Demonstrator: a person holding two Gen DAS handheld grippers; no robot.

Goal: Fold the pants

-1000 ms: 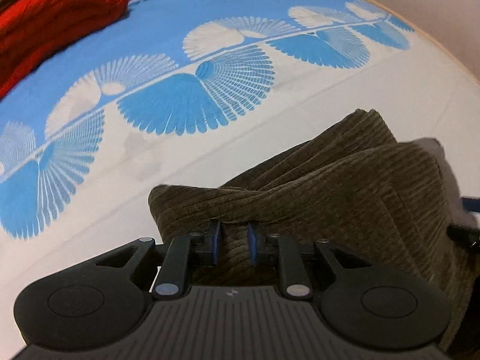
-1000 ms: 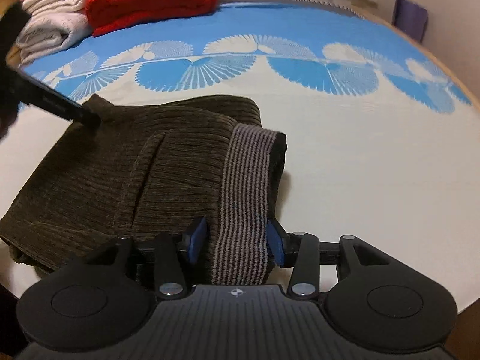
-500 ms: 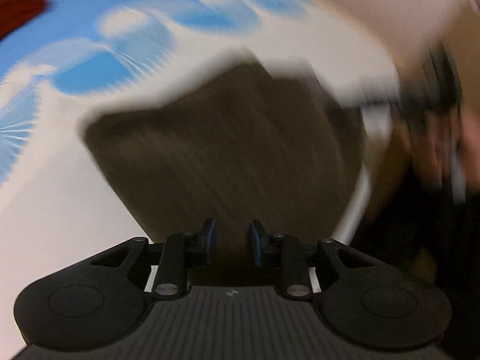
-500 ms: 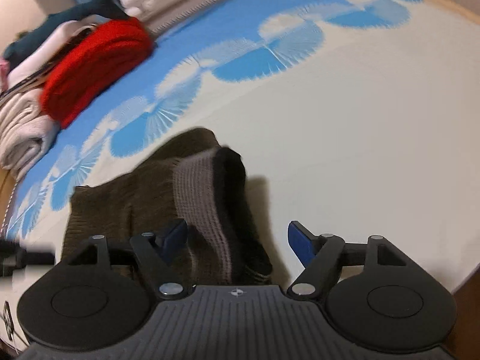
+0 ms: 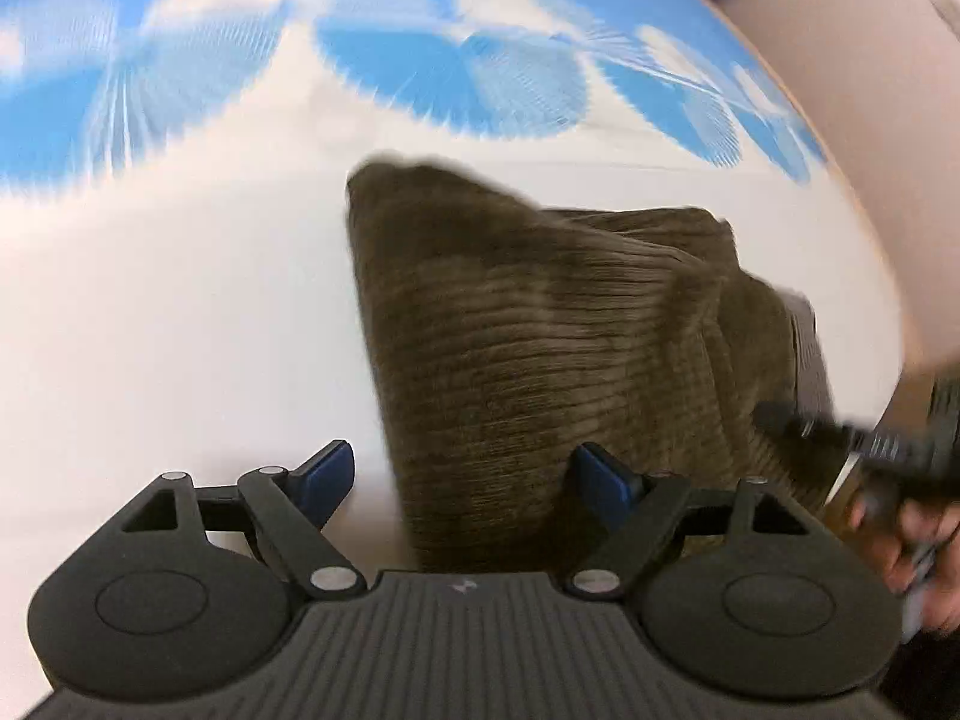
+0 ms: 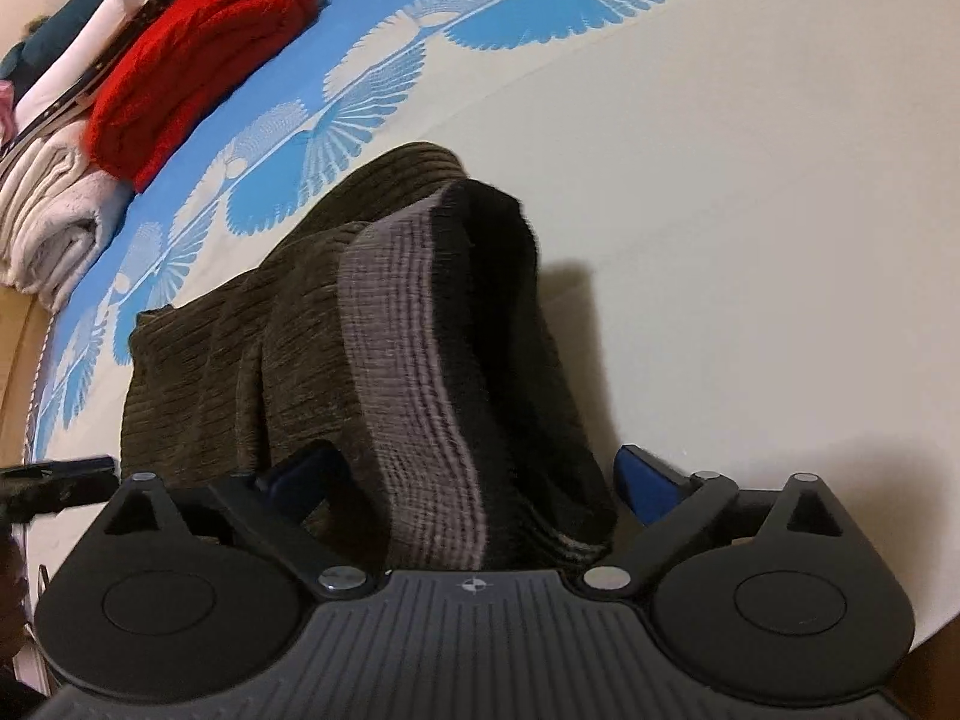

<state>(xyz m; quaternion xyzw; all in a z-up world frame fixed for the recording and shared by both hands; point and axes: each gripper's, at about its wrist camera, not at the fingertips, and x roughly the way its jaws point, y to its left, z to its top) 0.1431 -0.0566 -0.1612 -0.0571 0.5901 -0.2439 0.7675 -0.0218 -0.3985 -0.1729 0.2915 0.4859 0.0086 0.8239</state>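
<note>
Dark olive corduroy pants (image 5: 540, 324) lie folded in a bundle on the white and blue bedspread (image 5: 180, 300). In the right wrist view the pants (image 6: 252, 372) show a grey striped waistband (image 6: 408, 372) turned up at the near end. My left gripper (image 5: 465, 474) is open, its jaws wide apart, with the near edge of the bundle between them. My right gripper (image 6: 474, 480) is open around the waistband end and does not pinch it. The right gripper (image 5: 888, 444) shows blurred in the left wrist view.
A folded red knit (image 6: 198, 54) and a stack of pale folded clothes (image 6: 48, 216) lie at the far left of the bed. The bed's wooden edge (image 6: 18, 348) runs along the left. A blue fan pattern (image 5: 450, 72) crosses the far part.
Both grippers were shut on the pants and have opened. The pants dropped onto the bed as a bundle. The left view swung right, the right view tilted left.
</note>
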